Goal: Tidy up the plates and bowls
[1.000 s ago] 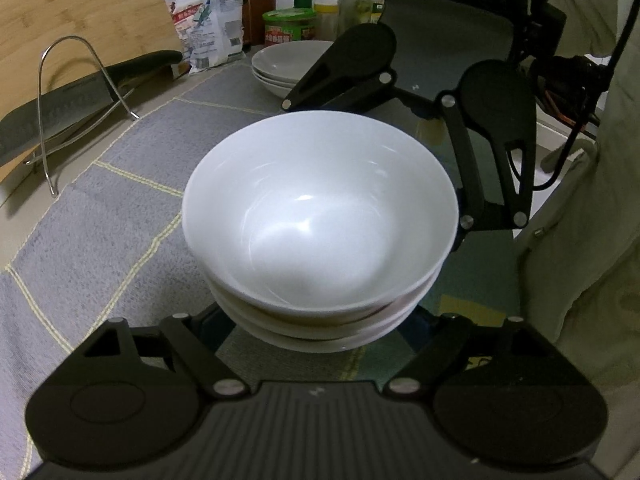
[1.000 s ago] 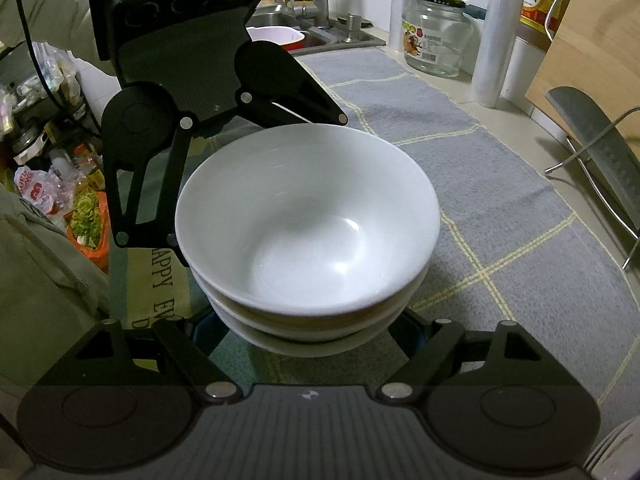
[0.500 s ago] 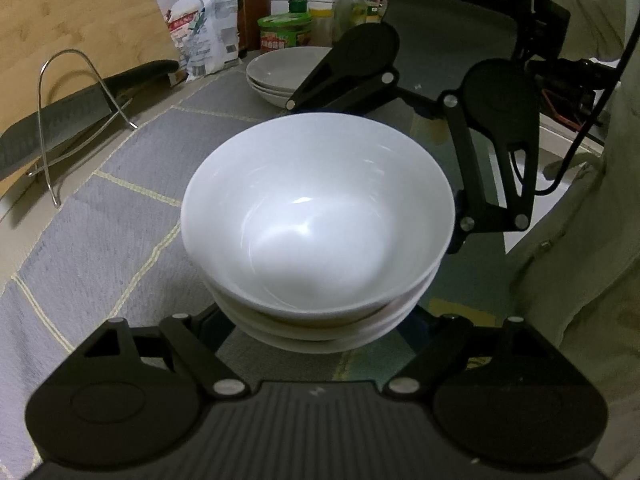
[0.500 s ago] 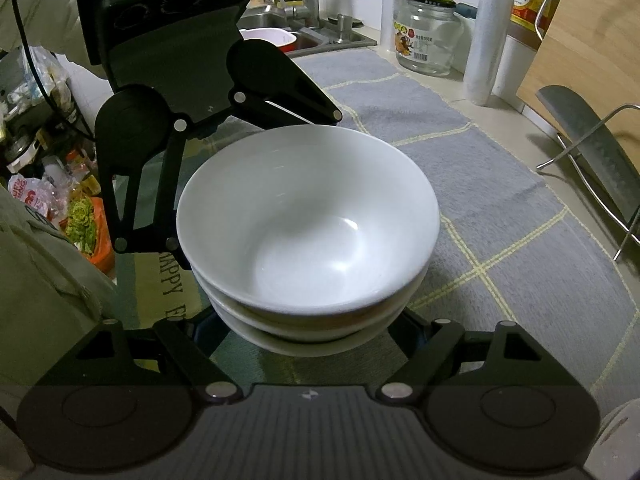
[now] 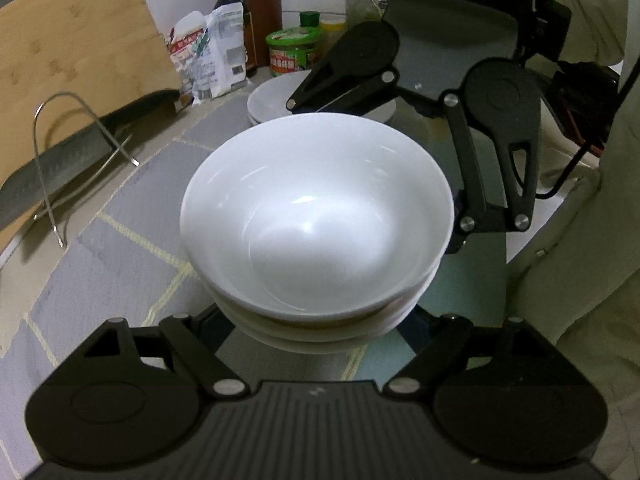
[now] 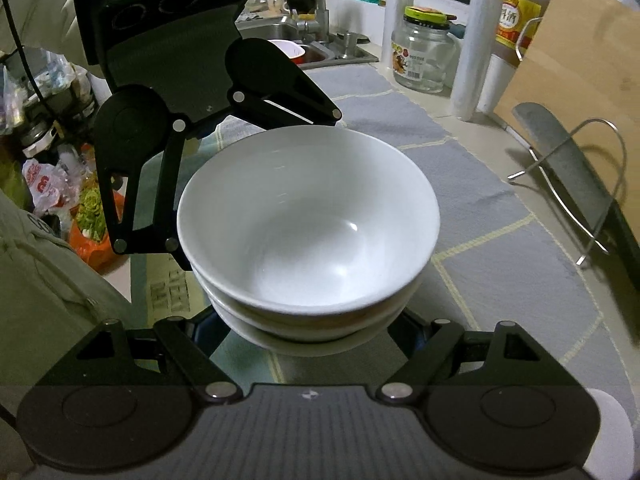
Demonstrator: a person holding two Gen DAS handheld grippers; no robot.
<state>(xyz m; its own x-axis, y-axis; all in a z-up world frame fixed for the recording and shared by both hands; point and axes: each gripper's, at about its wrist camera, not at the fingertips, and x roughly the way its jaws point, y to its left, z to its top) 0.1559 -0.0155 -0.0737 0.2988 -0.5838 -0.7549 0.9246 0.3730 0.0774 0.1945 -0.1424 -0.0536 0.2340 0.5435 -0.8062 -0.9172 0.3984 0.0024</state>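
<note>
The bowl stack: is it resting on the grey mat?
Apart. The right wrist view shows the bowl stack lifted clear of the mat, its base hanging between the grippers with mat visible beneath it.

Home kitchen. Evidence: sink with faucet (image 6: 320, 20) at counter (image 6: 472, 120) end; sauce bottles (image 5: 234, 16); glass jar (image 6: 422, 56); wooden cutting board (image 5: 76, 52); cleaver on wire rack (image 5: 76, 152).

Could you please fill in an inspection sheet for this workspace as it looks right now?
Surface: grey mat with yellow lines.
Job's things: nested white bowls; plates behind them.
Clutter: knife on wire rack, glass jar, bag.
Grippers: left gripper and right gripper hold the bowls from opposite sides.
Cables: black cable.
Surroundings: sink, cutting board.
</note>
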